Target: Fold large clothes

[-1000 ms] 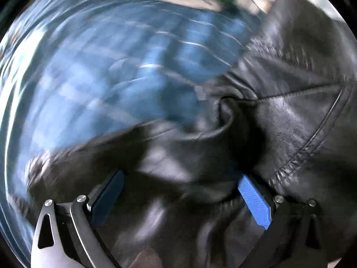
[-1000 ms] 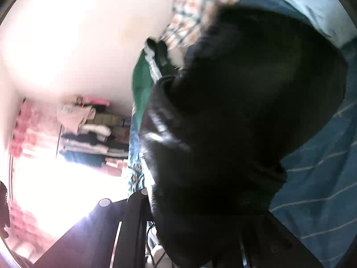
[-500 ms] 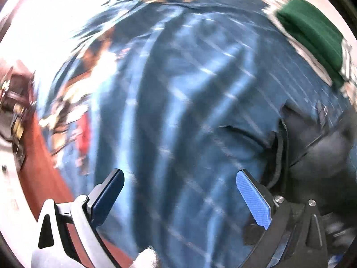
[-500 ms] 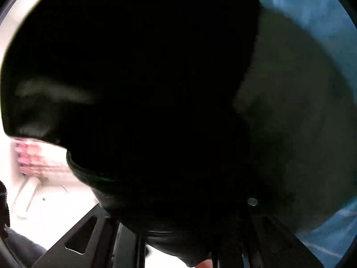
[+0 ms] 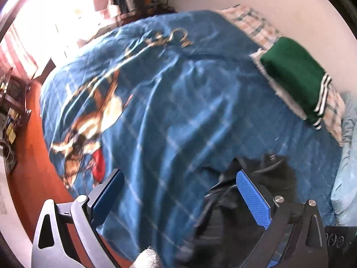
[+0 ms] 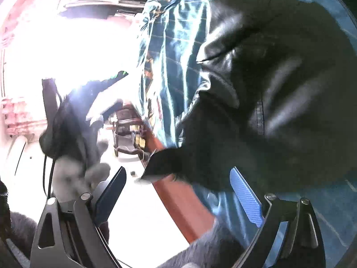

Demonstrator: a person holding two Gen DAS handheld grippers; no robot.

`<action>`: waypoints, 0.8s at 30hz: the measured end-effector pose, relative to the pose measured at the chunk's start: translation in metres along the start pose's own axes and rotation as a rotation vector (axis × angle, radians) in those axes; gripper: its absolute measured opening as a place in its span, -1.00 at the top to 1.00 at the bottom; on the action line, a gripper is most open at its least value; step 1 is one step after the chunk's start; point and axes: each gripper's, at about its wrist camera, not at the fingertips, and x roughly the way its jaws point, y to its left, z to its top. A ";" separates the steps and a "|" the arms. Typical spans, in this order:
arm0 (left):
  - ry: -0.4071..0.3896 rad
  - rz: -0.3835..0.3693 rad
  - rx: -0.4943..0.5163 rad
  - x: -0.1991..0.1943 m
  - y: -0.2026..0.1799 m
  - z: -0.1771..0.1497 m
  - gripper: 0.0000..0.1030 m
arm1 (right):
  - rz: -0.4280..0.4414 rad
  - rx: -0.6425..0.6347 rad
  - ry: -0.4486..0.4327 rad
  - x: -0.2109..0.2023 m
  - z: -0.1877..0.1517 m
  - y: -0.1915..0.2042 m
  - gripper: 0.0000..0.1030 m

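Observation:
A black leather jacket [image 6: 279, 84] lies bunched on a blue bedspread [image 5: 189, 111]. In the left wrist view it shows as a dark heap [image 5: 252, 192] at the lower right, behind the right finger. My left gripper [image 5: 178, 189] is open and empty above the bedspread. My right gripper [image 6: 178, 189] is open and empty just in front of the jacket's near edge, by the bed's side. The other handheld gripper [image 6: 73, 120] shows blurred at the left of the right wrist view.
A folded green garment with white stripes [image 5: 296, 76] lies on a plaid pillow [image 5: 252, 22] at the far right of the bed. A light blue cloth [image 5: 348, 156] lies at the right edge. The orange-red bed side [image 5: 29, 156] and dark furniture [image 5: 11, 102] stand at the left.
Both grippers have let go of the jacket and pulled back. The left gripper swung away to look over the bed. The jacket, which covered the right view, now lies on the bedspread.

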 end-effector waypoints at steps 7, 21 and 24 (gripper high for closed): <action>0.019 0.017 0.103 0.030 -0.039 -0.008 -1.00 | -0.179 0.121 -0.170 -0.074 0.027 -0.070 0.18; 0.116 0.112 0.158 0.101 -0.067 -0.038 -1.00 | -0.065 0.219 -0.001 -0.047 0.129 -0.167 0.34; 0.139 0.124 0.146 0.114 -0.063 -0.039 -1.00 | -0.129 0.203 -0.110 -0.101 0.115 -0.187 -0.35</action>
